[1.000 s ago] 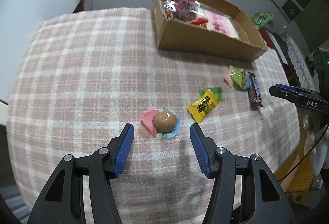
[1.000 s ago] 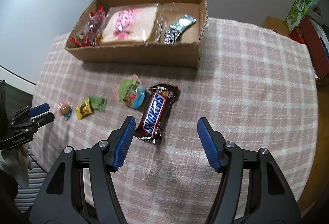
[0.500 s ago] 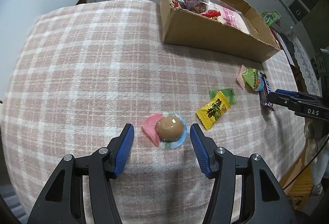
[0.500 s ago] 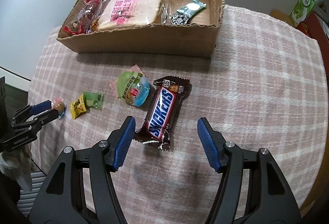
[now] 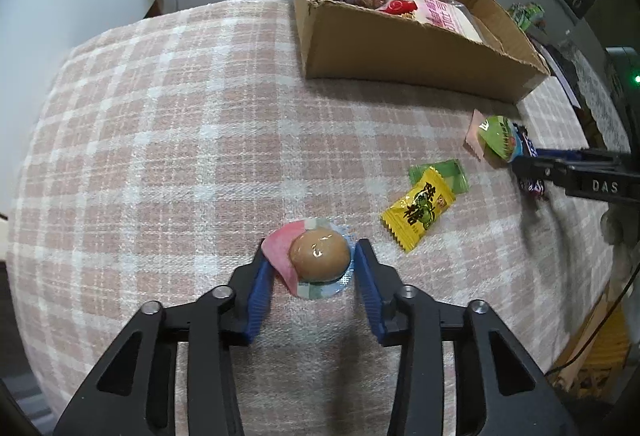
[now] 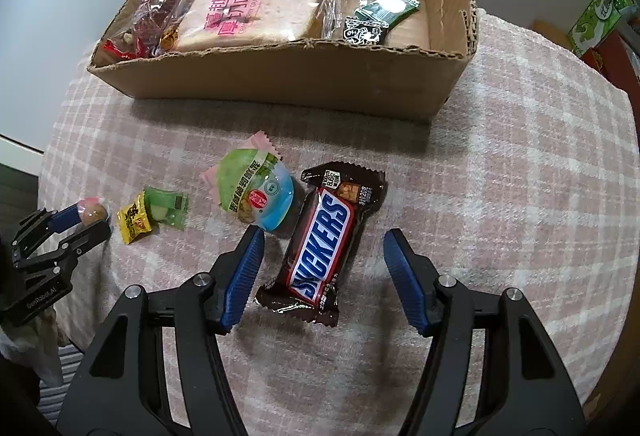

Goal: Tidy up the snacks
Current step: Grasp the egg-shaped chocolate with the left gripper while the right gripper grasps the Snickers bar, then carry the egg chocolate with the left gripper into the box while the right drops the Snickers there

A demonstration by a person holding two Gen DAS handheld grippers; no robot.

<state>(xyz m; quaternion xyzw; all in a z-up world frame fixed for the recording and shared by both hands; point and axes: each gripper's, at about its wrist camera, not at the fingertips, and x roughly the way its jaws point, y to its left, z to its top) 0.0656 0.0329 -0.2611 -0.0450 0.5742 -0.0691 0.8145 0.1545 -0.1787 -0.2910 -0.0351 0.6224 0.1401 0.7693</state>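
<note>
L hand-held gripper (image 5: 312, 268) points down at the counter (image 5: 160, 140), jaws just been closing w/ the egg pack (image 5: 318, 256) between them; blue pads (image 5: 260, 284) sit right at the wrapper's edges on both sides, but can't tell if they truly pinch it yet, and the pack lies flat on the plaid cloth. R hand-held gripper (image 6: 320, 268) is unclenched, jaws also just been closing in, straddling the near half of the Snickers (image 6: 324, 244); both pads (image 6: 246, 272) stand clear of the wrapper, nothing held. The bar lies flat, tilted, its far end toward the box (image 6: 288, 76). Just left of it, touching or nearly so, a green-blue pack (image 6: 256, 192). Further left a yellow candy (image 6: 134, 222) partly overlaps a green candy (image 6: 166, 210), and the egg pack sits at the far left edge between the other tool's tips. The box sits at the far side of the counter, open top, w/ a bread bag (image 6: 256, 4) in the middle, a red-clear bag (image 6: 152, 20) at its left end, a small dark sachet (image 6: 380, 16) on the right. Green cartons (image 6: 600, 16) sit off the counter, far right.
</note>
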